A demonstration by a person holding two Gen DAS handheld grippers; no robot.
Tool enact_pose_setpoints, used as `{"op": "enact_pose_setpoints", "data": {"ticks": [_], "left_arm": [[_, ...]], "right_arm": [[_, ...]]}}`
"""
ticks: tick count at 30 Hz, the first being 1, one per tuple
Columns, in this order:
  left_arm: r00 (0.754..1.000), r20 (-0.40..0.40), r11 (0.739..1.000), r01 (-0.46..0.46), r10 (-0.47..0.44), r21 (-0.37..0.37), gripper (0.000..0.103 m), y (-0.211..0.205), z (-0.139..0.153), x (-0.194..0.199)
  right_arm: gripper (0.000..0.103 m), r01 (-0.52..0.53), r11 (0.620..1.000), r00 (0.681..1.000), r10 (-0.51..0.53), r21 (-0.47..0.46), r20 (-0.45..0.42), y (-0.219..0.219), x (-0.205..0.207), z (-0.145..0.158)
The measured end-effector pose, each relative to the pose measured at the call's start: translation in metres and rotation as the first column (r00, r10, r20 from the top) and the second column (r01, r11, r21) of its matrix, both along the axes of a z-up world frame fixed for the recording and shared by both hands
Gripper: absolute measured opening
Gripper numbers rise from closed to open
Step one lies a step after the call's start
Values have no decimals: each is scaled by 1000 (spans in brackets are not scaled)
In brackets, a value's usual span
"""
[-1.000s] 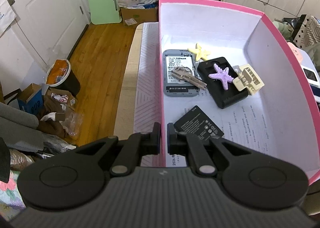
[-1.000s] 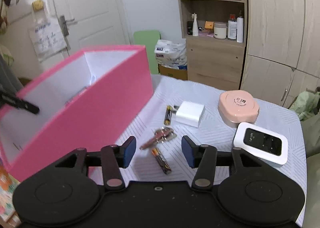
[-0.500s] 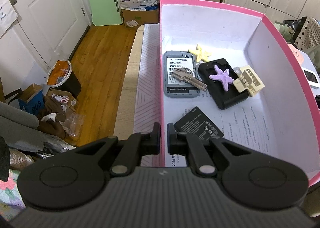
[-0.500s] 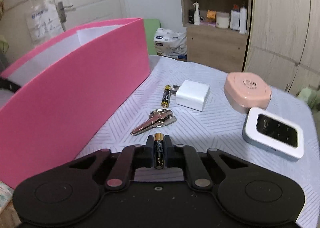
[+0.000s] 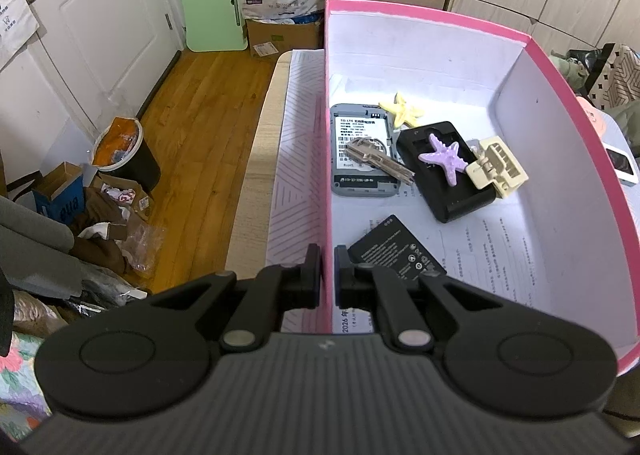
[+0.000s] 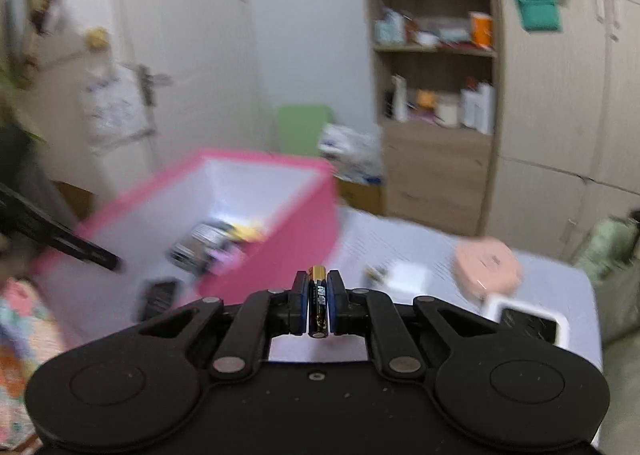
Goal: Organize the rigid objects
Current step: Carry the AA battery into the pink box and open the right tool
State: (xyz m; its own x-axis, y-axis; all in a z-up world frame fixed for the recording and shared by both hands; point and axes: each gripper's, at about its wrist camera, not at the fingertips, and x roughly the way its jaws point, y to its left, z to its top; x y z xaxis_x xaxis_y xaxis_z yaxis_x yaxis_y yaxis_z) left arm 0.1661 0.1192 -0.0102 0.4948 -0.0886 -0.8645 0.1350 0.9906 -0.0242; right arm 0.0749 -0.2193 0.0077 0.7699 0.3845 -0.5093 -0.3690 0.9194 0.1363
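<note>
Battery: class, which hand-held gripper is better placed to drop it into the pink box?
Right hand-held gripper: it already clamps the battery. The left hand-held gripper is pinching the pink box wall.

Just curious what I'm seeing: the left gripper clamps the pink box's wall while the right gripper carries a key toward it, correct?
Not quite. The right gripper carries a battery, not a key, as the right wrist view shows. The left gripper does clamp the pink box wall.

Right gripper clamps battery upright between blue pads — gold cap up. Pink box left, blurred, contents indistinct. On striped tablecloth right — pink round case, white device, white charger.
</note>
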Motion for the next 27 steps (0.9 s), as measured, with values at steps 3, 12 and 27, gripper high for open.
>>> {"op": "enact_pose_setpoints", "data": {"ticks": [3,12,27], "left_arm": [[1000,1,1000,4,-4,0,5,0,0,0],[1000,6,1000,19,-19,-7,5,0,-2,-2],[1000,9,998,30,-30,-50,7,8,-2,-3]], "right_arm": [[12,-101,993,995,101,62,2,12,-1,26],[12,-281,946,933,308,160,-186,79,50,17],[17,-248,968,913,244,31,-327,131,97,-17]]}}
